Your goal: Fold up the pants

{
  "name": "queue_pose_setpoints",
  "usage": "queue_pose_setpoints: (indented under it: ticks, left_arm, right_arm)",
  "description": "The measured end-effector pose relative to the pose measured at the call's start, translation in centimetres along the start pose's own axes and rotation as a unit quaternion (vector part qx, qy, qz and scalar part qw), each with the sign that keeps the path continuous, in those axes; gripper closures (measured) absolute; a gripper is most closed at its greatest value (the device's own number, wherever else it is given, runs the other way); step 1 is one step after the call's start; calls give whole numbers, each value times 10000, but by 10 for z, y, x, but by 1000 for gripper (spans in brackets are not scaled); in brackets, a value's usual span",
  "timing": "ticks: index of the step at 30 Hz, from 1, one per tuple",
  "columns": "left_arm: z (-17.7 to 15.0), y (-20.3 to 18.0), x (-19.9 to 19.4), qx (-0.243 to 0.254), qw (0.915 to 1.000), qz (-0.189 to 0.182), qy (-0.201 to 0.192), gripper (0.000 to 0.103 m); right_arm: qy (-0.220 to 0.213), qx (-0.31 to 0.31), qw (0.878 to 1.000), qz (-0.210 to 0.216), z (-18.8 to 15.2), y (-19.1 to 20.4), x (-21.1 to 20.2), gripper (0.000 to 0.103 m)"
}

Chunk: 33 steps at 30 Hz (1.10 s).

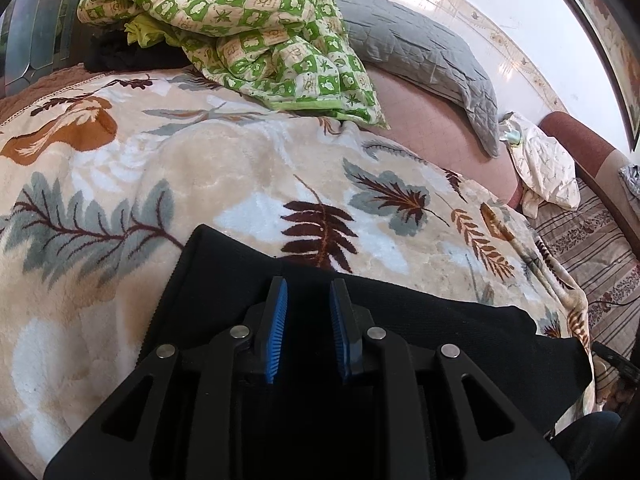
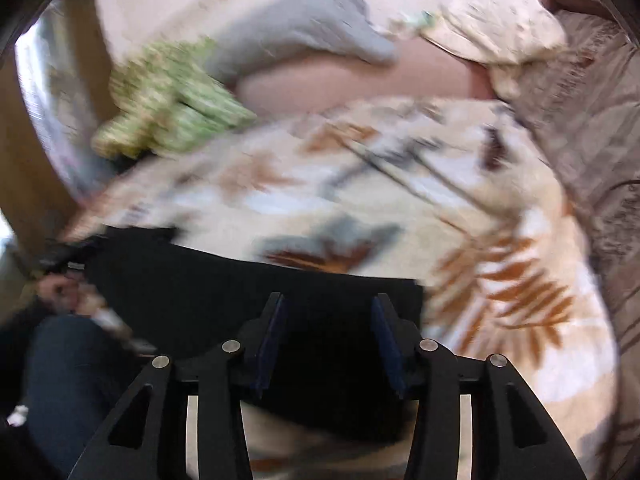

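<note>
Two grippers: both above the dark cloth, nothing pinched.
Blanket (image 1: 160,168): leaf pattern, covers the bed.
Pants (image 1: 240,272): black, flat on blanket's near edge.
Right gripper (image 2: 330,304): fingers spread wide; view blurred, perhaps moving.
Left gripper (image 1: 308,288): fingers slightly apart.
Advice: grasp matching corners, lift evenly, align edges.
</note>
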<state>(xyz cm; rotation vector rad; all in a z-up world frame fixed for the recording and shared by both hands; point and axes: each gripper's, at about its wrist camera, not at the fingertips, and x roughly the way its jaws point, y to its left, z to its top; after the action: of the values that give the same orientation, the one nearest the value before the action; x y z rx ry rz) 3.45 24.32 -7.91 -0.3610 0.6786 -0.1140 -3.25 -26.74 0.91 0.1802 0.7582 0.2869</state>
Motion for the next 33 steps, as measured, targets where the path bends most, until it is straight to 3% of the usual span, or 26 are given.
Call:
queue_pose_setpoints:
  ticks: [2,3,4,6,8,10,12,15,24,27,30,33]
  left_arm:
    - [0,-1,0,25,10000,-60,-4,77]
    - [0,-2,0,46,9999,-94,-5,74]
    - [0,-3,0,70,9999,-136,-6,70]
    - [0,-5,-1,114,9997,-219,-11,65]
    - [-1,-5,-1,129,9995,-277,-23,61]
    - [-1,-5,-2,128,9995,-286,-27,61]
    - [-1,-5,-2,132,9995,-290,-31,60]
    - [-1,-5,-2,129,9993,-343,-41,57]
    - [-1,-5,-2,125,9992,-367,-51,56]
    - [-1,-5,-2,120,9992,-373,-52,56]
    - [-1,-5,-2,125,9992,-367,-53,56]
    - [-1,-5,-2,124,9992,-368,-54,56]
  right_arm:
    - [236,-88,9997,7,-10,9,5,28]
    - [792,-60,9967,-164,-21,7,22,29]
    - [1068,-52,9936,-354,-28,4,31,36]
    - [658,-133,9969,-415,-27,8,15,37]
    - [194,235,9991,-286,-29,5,-9,32]
    - [-320,981,9947,-28,-41,-11,-33,25]
    - [-449,1655,9851,122,-57,-26,-41,25]
    - [-354,2359,9703,415,-72,-46,-36,25]
    - [-291,2967,9515,763,-74,-66,-2,22]
    - [-403,3427,9313,1172,-78,-74,-2,21]
    - [-348,3700,9129,1687,-84,-76,-3,26]
    - [-233,3649,9193,1455,-84,-75,2,42]
